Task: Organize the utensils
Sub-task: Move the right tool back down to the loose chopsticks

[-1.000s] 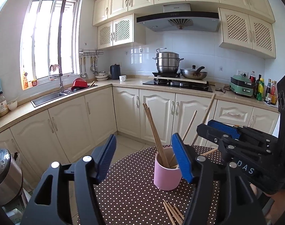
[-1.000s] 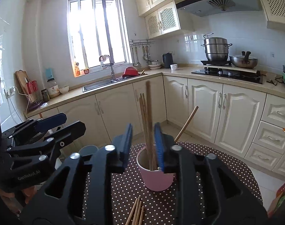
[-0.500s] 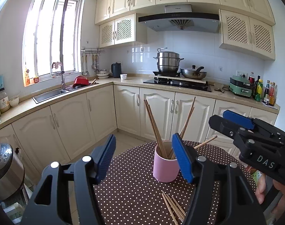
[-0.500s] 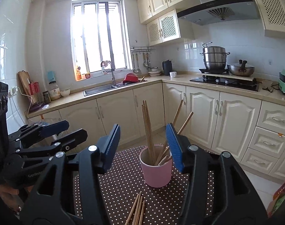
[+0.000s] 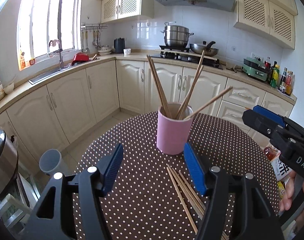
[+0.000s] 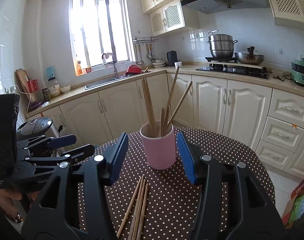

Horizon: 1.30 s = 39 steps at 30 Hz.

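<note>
A pink cup [image 5: 174,129] stands on the round dotted table [image 5: 132,190] and holds several wooden chopsticks [image 5: 159,84]. It also shows in the right wrist view [image 6: 159,145]. Several loose chopsticks [image 5: 185,190] lie on the cloth in front of the cup, also in the right wrist view [image 6: 137,204]. My left gripper [image 5: 153,168] is open and empty, just short of the cup. My right gripper [image 6: 152,156] is open and empty, its fingers either side of the cup's near face. Each gripper shows in the other's view, the right [image 5: 280,132] and the left [image 6: 52,150].
Cream kitchen cabinets [image 5: 104,92] and the counter run behind the table. A rice cooker [image 5: 2,160] and a grey bin [image 5: 51,161] stand on the left. A bottle [image 5: 278,162] stands at the table's right edge. A colourful box [image 6: 300,202] sits at the right.
My right gripper opened and let its chopstick drop into the pink cup. Both grippers pulled back from the cup and lowered toward the table.
</note>
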Tool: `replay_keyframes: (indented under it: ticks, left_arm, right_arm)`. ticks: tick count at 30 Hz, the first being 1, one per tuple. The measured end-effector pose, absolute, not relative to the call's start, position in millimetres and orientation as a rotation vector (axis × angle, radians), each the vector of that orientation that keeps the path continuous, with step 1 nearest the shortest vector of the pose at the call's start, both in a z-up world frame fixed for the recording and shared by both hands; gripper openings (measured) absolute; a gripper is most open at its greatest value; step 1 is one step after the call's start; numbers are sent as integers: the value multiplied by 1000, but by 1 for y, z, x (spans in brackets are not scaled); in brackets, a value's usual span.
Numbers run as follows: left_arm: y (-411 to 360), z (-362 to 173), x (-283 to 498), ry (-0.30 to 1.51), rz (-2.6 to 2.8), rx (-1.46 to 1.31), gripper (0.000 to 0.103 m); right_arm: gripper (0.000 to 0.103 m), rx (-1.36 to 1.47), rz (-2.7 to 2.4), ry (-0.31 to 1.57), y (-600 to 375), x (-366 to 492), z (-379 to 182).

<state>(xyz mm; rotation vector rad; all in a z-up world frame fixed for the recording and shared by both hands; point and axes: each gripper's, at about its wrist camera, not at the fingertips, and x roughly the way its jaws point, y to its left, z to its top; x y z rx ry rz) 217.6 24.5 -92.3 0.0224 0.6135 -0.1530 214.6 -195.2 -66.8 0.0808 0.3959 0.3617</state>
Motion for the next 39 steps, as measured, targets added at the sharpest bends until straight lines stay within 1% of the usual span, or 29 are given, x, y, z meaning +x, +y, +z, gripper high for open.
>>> replay_keyframes:
  ticks: [5, 11, 15, 21, 27, 28, 29, 30, 32, 34, 35, 36, 39]
  left_arm:
    - [12, -141, 229, 762, -176, 44, 62]
    - [-9, -190, 240, 879, -196, 84, 62]
    - [-19, -205, 249, 909, -191, 109, 62]
    - [-23, -223, 264, 954, -150, 129, 62]
    - [-16, -222, 270, 962, -157, 92, 62]
    - [-15, -222, 270, 960, -159, 96, 54]
    - [-14, -221, 270, 957, -158, 99, 43]
    - [-11, -218, 274, 959, -161, 95, 38]
    - [-7, -217, 275, 967, -166, 79, 18]
    - [2, -217, 275, 972, -174, 67, 14]
    - [6, -216, 274, 973, -179, 64, 12]
    - [10, -217, 274, 974, -182, 63, 11]
    - [16, -217, 274, 974, -191, 60, 10]
  right_arm:
    - [51, 91, 352, 487, -199, 219, -108]
    - [51, 135, 337, 588, -207, 226, -151]
    - [51, 151, 335, 634, -210, 230, -169]
    - [51, 195, 344, 661, -218, 232, -179]
    - [51, 184, 353, 686, -215, 237, -180]
    - [51, 178, 357, 696, -213, 239, -181]
    - [51, 171, 363, 711, -211, 242, -181]
    - [51, 160, 369, 733, -207, 245, -182]
    - [50, 135, 388, 780, -198, 250, -186]
    - [44, 102, 416, 824, -185, 254, -191]
    - [38, 86, 423, 837, -180, 255, -192]
    - [35, 71, 431, 852, -175, 256, -194]
    - [34, 44, 431, 878, -164, 261, -199]
